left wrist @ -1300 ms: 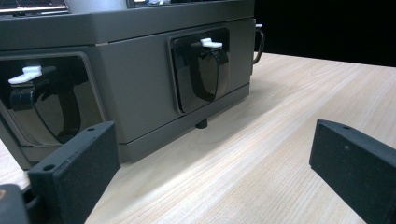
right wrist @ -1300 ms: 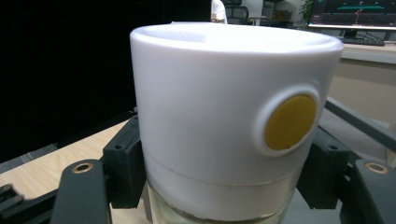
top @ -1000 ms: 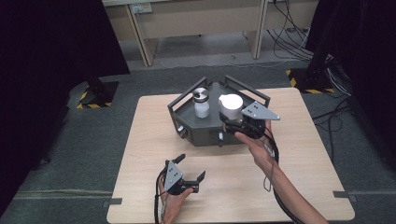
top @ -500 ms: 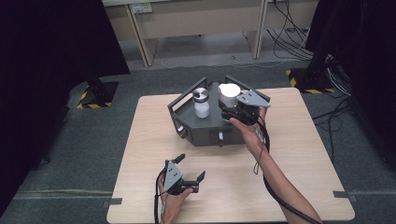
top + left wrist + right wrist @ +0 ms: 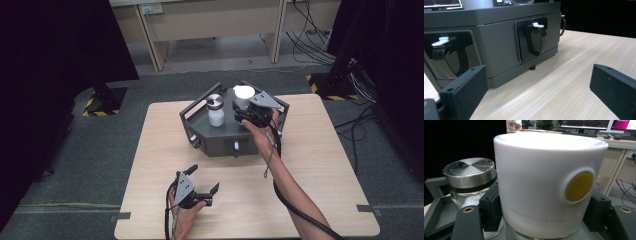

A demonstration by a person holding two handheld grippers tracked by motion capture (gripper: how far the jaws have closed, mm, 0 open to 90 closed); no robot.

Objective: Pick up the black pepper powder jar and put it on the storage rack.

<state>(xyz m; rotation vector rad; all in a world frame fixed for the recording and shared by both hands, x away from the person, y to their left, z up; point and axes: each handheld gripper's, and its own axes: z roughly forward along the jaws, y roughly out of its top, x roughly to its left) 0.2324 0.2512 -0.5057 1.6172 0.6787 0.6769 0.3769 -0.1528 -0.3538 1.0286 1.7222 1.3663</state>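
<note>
A dark grey box (image 5: 220,140) stands mid-table and carries two jars on its railed top. The jar with the metal lid (image 5: 216,109) stands at the left. My right gripper (image 5: 242,108) is shut on the white-capped jar (image 5: 244,92) over the box's back right. In the right gripper view the white cap (image 5: 544,177) with a yellow dot (image 5: 579,186) sits between my black pads (image 5: 490,206), and the metal-lidded jar (image 5: 470,173) is just left of it. My left gripper (image 5: 203,179) rests open near the table's front edge. It faces the box front (image 5: 499,50) with nothing between its jaws.
The box front has two recessed black handles with white latches (image 5: 536,25). The wooden table (image 5: 325,165) has bare room right of the box and in front of it. Cables (image 5: 350,125) and stand feet lie on the floor behind it.
My right gripper has carried the white-capped jar away from the person, toward the back of the box. The left gripper has stayed in place.
</note>
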